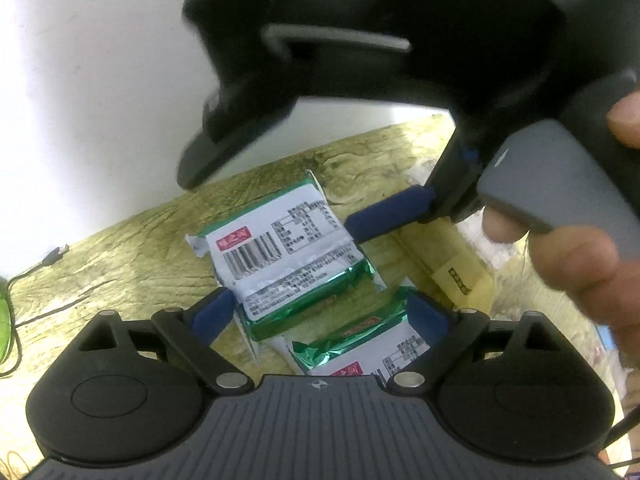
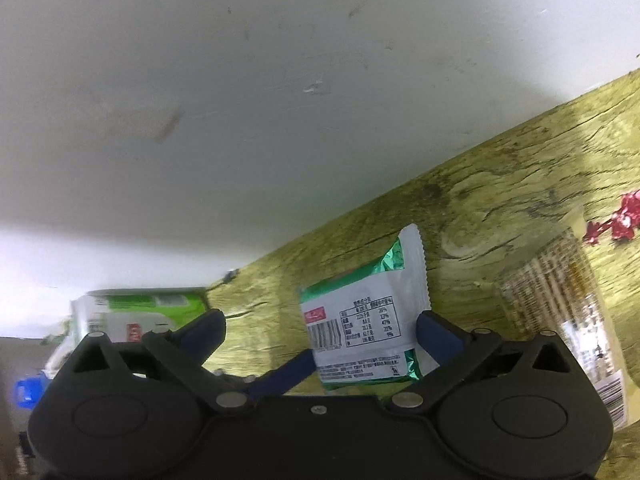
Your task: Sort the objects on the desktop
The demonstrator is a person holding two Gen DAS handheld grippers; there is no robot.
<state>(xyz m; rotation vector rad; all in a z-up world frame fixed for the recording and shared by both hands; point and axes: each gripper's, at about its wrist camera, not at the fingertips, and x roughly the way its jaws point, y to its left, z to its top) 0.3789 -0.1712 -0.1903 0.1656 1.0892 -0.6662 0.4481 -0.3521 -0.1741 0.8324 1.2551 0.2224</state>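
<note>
Left wrist view: the left gripper (image 1: 320, 312) stands with its jaws spread wide, the blue fingers (image 1: 212, 314) flanking two green-and-white snack packets without pressing either. The upper packet (image 1: 286, 256) lies label up, barcode showing, at the centre of the frame on the wood-grain tabletop (image 1: 120, 256). It overlaps the lower packet (image 1: 360, 344), which sits at lower centre, just above the gripper body. A pale yellow packet (image 1: 452, 264) lies just right of the pair, partly under the other tool.

The right gripper (image 1: 390, 216) enters from the upper right of this frame, held by a hand (image 1: 580, 264) at the right edge. One blue finger lies close to the right edge of the upper packet; contact cannot be confirmed. A black cable (image 1: 36, 270) runs along the left edge of the frame.

Right wrist view: the right gripper (image 2: 320, 340) is fully spread. A green-and-white packet (image 2: 360, 332) lies between its fingers, nearer the right-hand finger (image 2: 436, 340); the pads do not clamp it. A blue finger of the other tool (image 2: 288, 372) shows just left of this packet. A clear-wrapped package (image 2: 568, 312) occupies the right of the frame, and a green-and-white pack (image 2: 132, 312) sits at the left. A white wall (image 2: 280, 100) fills the upper frame.
</note>
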